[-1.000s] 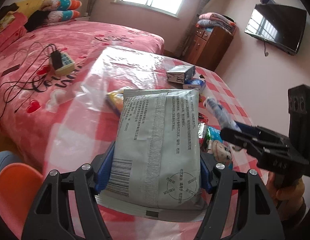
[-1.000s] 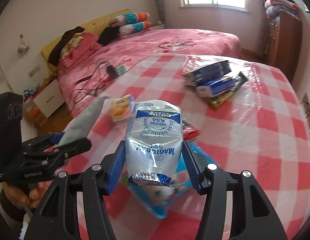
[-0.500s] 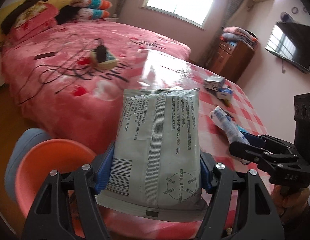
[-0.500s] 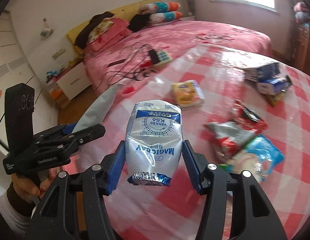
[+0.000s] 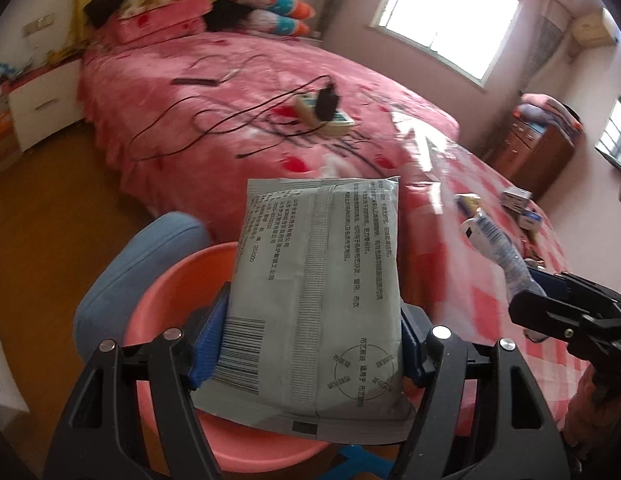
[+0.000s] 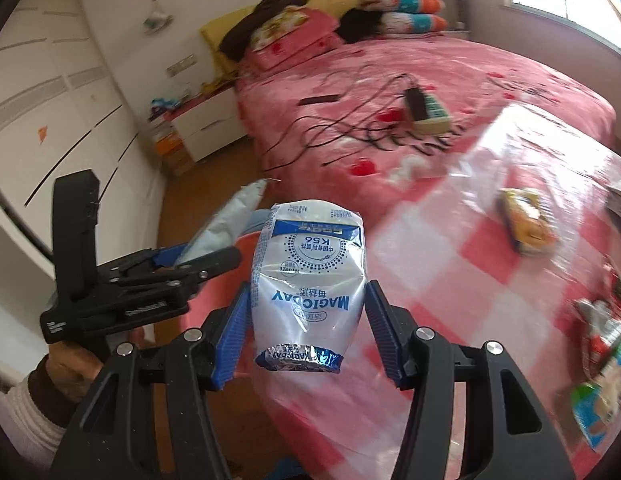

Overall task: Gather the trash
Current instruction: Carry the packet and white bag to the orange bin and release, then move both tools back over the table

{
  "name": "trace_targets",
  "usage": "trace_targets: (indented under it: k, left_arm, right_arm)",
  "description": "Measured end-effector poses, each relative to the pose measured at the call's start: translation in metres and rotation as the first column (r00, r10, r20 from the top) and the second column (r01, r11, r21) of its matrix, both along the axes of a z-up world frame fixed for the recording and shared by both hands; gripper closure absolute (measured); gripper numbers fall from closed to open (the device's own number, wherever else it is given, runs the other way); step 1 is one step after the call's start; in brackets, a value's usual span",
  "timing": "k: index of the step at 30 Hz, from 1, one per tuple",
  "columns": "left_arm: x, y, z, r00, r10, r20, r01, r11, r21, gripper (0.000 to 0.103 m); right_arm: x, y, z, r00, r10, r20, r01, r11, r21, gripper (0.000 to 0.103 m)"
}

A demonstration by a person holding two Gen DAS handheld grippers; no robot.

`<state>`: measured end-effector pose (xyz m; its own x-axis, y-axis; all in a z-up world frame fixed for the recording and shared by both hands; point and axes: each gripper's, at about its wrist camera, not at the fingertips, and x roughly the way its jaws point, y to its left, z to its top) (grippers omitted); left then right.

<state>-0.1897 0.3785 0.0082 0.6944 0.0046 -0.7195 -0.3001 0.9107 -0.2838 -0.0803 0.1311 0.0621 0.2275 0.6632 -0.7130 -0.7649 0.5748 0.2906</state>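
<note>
The orange basin (image 5: 178, 280) lies open below, hemmed by the blue chair back (image 5: 122, 272) and checked table (image 6: 450, 280)

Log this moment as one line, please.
left gripper: shut on grey packet, above orange basin | right gripper: shut on white-blue pouch | more wrappers on checked table

Two grippers hold one packet each: one grey packet (image 5: 318, 292), one blue-and-white packet (image 6: 308, 280); one orange basin (image 5: 170, 300) below.
</note>
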Motion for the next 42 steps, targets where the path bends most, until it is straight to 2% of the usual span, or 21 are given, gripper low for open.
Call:
trace_targets:
  k: [5, 7, 9, 14, 17, 24, 34, 42]
  left_arm:
    - [-0.008, 0.021, -0.019, 0.998, 0.052, -0.039, -0.053, 0.998, -0.032, 0.03]
    - [-0.01, 0.031, -0.028, 0.995, 0.083, -0.06, -0.086, 0.995, -0.047, 0.028]
    - [-0.014, 0.041, -0.036, 0.988, 0.134, -0.08, -0.138, 0.989, -0.046, 0.024]
    - [-0.02, 0.047, -0.037, 0.985, 0.165, -0.054, -0.166, 0.986, -0.01, 0.021]
    - [-0.019, 0.042, -0.032, 0.987, 0.155, -0.041, -0.154, 0.988, 0.027, 0.021]
    - [-0.014, 0.026, -0.019, 0.993, 0.118, -0.001, -0.117, 0.991, 0.056, 0.021]
    - [0.003, -0.013, 0.005, 0.999, 0.009, 0.034, -0.011, 0.997, 0.079, 0.021]
    - [0.018, -0.048, 0.026, 0.995, -0.069, 0.066, 0.063, 0.994, 0.084, 0.021]
  right_arm:
    - [-0.004, 0.031, -0.009, 0.998, 0.053, -0.018, -0.053, 0.999, 0.003, 0.045]
    - [-0.006, 0.041, -0.015, 0.996, 0.08, -0.033, -0.081, 0.997, -0.003, 0.04]
    - [-0.007, 0.043, -0.018, 0.997, 0.072, -0.042, -0.072, 0.997, -0.004, 0.029]
    - [0.003, 0.024, -0.021, 0.998, 0.005, -0.067, -0.003, 1.0, 0.024, 0.025]
    - [0.007, 0.008, -0.018, 0.997, -0.038, -0.06, 0.04, 0.999, 0.035, 0.025]
    - [0.006, -0.031, -0.011, 0.992, -0.126, -0.008, 0.126, 0.99, 0.058, 0.02]
    - [-0.003, -0.067, -0.011, 0.981, -0.178, 0.072, 0.174, 0.983, 0.055, 0.02]
    - [0.0, -0.098, -0.007, 0.968, -0.233, 0.095, 0.225, 0.971, 0.082, 0.02]
